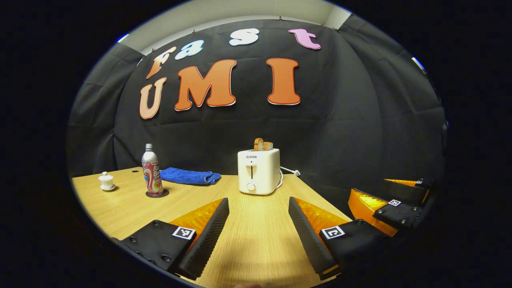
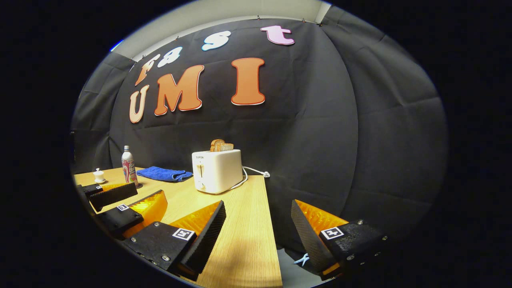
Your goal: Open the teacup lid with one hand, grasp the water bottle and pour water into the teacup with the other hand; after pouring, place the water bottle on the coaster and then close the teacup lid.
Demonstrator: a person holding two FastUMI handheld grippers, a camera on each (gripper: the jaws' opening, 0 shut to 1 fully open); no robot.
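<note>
Two grippers hover over a pale wooden table (image 1: pixel 256 236) walled by black cloth. The left gripper (image 1: pixel 259 236) has jaws wide apart on nothing; the right gripper (image 2: pixel 258 236), over the table's right edge, likewise gapes empty. Near the far left corner, the lidded teacup (image 1: pixel 106 180) sits on a saucer; beside it, the bottle (image 1: pixel 152 170) stands upright on a dark coaster (image 1: pixel 157 194). A blue towel (image 1: pixel 189 176) lies behind, by the far edge. A white toaster (image 1: pixel 258 171) holds toast (image 1: pixel 262 144); its cord's end is hard to make out.
</note>
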